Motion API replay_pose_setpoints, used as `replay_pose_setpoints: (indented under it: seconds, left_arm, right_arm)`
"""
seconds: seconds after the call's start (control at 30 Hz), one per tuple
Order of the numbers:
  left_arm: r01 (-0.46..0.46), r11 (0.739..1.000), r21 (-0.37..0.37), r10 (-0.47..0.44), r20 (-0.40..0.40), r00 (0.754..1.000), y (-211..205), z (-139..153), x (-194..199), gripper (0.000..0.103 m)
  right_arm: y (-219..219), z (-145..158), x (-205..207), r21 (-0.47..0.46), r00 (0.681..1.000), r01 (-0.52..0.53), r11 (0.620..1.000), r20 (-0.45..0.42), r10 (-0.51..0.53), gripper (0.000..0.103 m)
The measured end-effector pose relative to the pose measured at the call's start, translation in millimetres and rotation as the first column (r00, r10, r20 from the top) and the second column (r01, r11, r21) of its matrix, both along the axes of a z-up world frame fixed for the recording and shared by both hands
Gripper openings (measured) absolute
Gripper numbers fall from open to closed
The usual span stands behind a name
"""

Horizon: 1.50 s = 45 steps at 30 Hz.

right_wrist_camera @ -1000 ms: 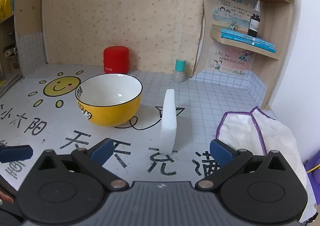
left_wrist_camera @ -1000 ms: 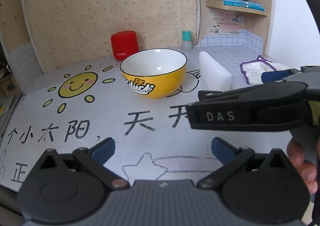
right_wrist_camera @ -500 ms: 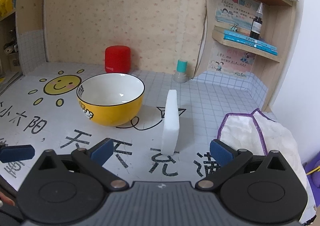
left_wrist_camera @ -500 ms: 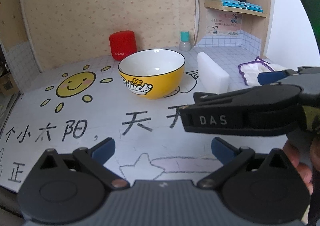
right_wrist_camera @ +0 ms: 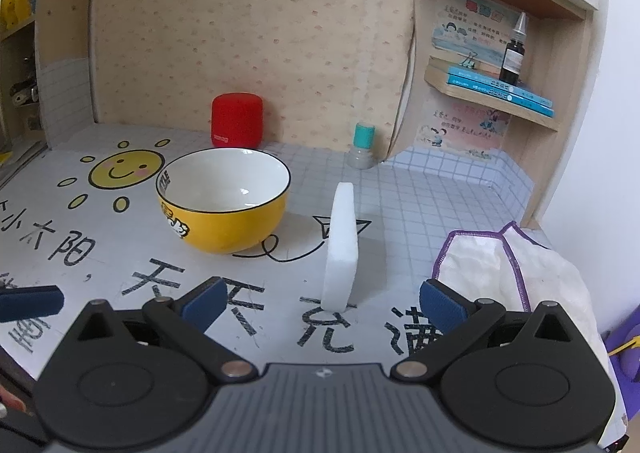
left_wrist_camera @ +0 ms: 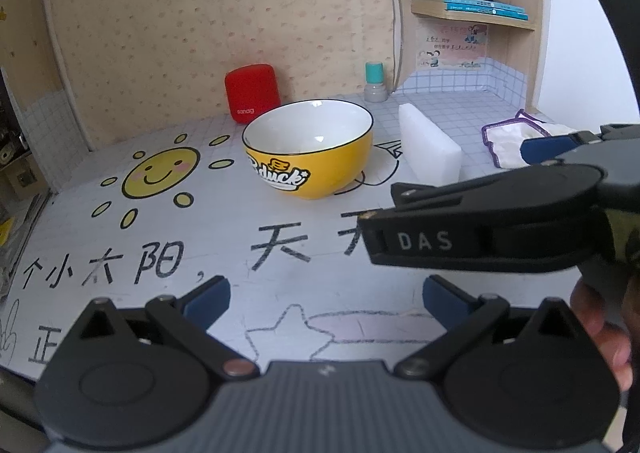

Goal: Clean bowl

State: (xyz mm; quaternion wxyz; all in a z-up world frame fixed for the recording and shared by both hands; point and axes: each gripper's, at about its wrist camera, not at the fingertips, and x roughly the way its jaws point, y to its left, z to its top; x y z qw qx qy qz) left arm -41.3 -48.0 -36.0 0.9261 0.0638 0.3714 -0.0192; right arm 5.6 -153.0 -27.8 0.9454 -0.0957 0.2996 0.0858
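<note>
A beige speckled wall backs a white desk mat printed with a grid, a sun and black characters, while a wooden shelf at right carries blue books and a dark bottle.

The bowl sat upright on the desk mat, yellow outside with a cartoon logo, white inside, thin dark rim, and looked empty. Just right of the bowl the white sponge block stood on its long edge, apart from it. Farther right lay the crumpled white cloth with purple trim.
</note>
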Motion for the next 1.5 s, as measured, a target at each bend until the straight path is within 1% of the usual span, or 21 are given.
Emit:
replay_pose_setpoints:
  seconds: [0.27,0.53,1.5]
  left_arm:
    - [0.009,1.0,0.006,-0.009,-0.001,1.0,-5,0,-3,0.103]
    - [0.021,0.999,0.026,-0.021,-0.003,1.0,-13,-2,-4,0.103]
    - [0.023,0.999,0.028,-0.023,-0.016,1.0,-18,-5,-4,0.103]
  right_arm:
    - [-10,0,-1,0.009,1.0,0.017,1.0,-0.002,-0.017,0.103]
    - [-5,2,-3,0.015,1.0,-0.011,1.0,0.009,0.011,0.103]
    - [-5,-2,1,0.021,1.0,-0.026,0.999,0.001,0.026,0.103]
